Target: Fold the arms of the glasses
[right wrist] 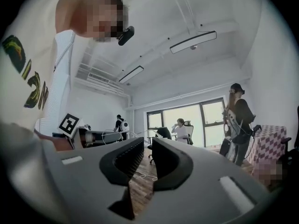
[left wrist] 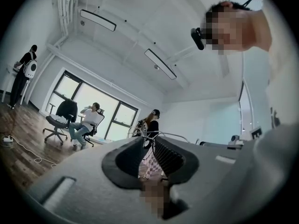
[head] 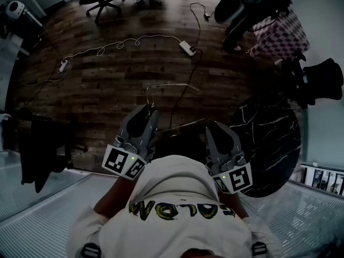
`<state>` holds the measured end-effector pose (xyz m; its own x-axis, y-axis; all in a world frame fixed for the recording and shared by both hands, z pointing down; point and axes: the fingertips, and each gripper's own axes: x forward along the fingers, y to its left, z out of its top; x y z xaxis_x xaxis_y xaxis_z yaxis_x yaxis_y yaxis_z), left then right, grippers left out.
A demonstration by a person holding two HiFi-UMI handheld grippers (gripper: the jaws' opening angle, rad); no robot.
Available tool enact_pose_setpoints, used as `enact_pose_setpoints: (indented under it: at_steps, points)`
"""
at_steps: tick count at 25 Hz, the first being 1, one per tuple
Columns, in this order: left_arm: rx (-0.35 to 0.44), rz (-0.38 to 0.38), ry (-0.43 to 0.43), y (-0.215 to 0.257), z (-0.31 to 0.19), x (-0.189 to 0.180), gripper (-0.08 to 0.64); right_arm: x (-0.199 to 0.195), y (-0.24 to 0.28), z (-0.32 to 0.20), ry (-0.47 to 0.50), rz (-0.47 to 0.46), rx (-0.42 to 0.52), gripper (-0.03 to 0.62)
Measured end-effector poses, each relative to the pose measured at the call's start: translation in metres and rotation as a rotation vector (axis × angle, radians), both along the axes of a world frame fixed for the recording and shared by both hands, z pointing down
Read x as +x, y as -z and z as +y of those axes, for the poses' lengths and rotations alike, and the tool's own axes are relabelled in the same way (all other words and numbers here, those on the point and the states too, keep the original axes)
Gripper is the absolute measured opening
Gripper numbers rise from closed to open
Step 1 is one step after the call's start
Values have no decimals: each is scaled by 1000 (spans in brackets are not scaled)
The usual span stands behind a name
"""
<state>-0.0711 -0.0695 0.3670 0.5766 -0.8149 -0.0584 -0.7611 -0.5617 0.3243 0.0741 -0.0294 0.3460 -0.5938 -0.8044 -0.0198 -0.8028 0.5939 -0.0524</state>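
Thin wire-framed glasses (head: 171, 86) hang in the air over the wooden floor, in front of my body. My left gripper (head: 151, 112) has its tips at the left end of the frame, and its jaws stand almost together on the wire. In the left gripper view the thin frame (left wrist: 164, 135) shows just past the left gripper (left wrist: 148, 141). My right gripper (head: 215, 127) hovers to the right and below the glasses, apart from them. In its own view the right gripper (right wrist: 148, 146) has a narrow gap between the jaws with nothing in it. The glasses (right wrist: 114, 134) appear there beside the left gripper's marker cube (right wrist: 69, 123).
A round black marble table (head: 271, 144) stands close on my right. Cables and a power strip (head: 187, 48) lie on the wooden floor ahead. A dark chair (head: 37, 144) is at the left. Office chairs and people are further off by the windows.
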Motion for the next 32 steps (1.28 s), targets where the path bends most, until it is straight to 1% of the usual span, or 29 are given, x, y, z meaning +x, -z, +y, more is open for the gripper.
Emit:
enact_pose_setpoints:
  at_steps: [5, 10, 17, 21, 32]
  points:
    - [1, -2, -2, 0, 1, 1, 80, -5, -2, 1, 19, 3, 0, 57]
    - [0, -1, -23, 0, 3, 7, 80, -9, -1, 0, 27, 1, 3, 55]
    - [3, 3, -76, 6, 7, 26, 80, 0, 4, -5, 14, -6, -3, 46]
    - [10, 7, -107, 5, 14, 30, 80, -5, 3, -4, 13, -11, 0, 43]
    - [11, 21, -200, 7, 30, 56, 80, -3, 5, -5, 9, -16, 0, 43]
